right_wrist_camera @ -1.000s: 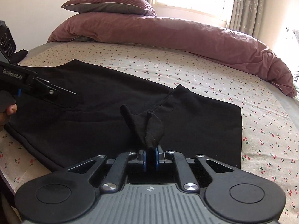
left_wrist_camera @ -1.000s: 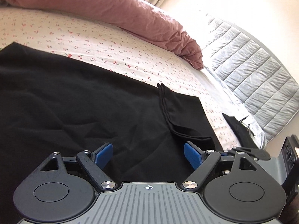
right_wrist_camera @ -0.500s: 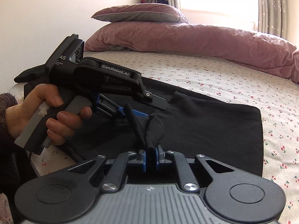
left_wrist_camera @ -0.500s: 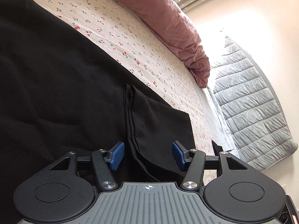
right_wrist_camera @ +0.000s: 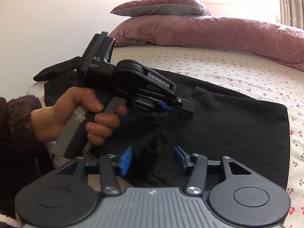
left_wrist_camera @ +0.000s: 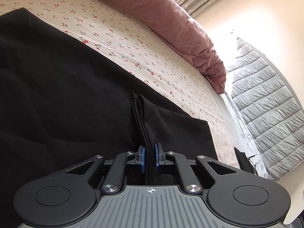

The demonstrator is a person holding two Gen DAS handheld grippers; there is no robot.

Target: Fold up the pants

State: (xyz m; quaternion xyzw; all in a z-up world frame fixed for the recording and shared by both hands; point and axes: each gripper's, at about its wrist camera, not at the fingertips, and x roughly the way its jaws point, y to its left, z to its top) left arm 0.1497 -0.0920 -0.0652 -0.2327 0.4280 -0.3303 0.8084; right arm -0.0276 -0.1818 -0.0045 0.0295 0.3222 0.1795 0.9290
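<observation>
Black pants (left_wrist_camera: 66, 98) lie spread on the cherry-print bed sheet (left_wrist_camera: 117, 38). My left gripper (left_wrist_camera: 149, 156) is shut on a doubled edge of the pants, which runs up between its blue pads. In the right wrist view the pants (right_wrist_camera: 237, 125) lie flat and my left gripper (right_wrist_camera: 167, 105), held in a hand, pinches the fabric. My right gripper (right_wrist_camera: 153, 158) is open and empty, just above the pants near the bed's front edge.
A pink duvet (left_wrist_camera: 171, 22) and pillow (right_wrist_camera: 163, 7) lie along the far side of the bed. A grey quilted panel (left_wrist_camera: 266, 102) stands to the right. A wall (right_wrist_camera: 47, 19) is at the left. More dark cloth (right_wrist_camera: 55, 70) lies at the bed's left corner.
My left gripper has closed on the pants' folded edge. My right gripper has opened and let go of the bunch of fabric it held.
</observation>
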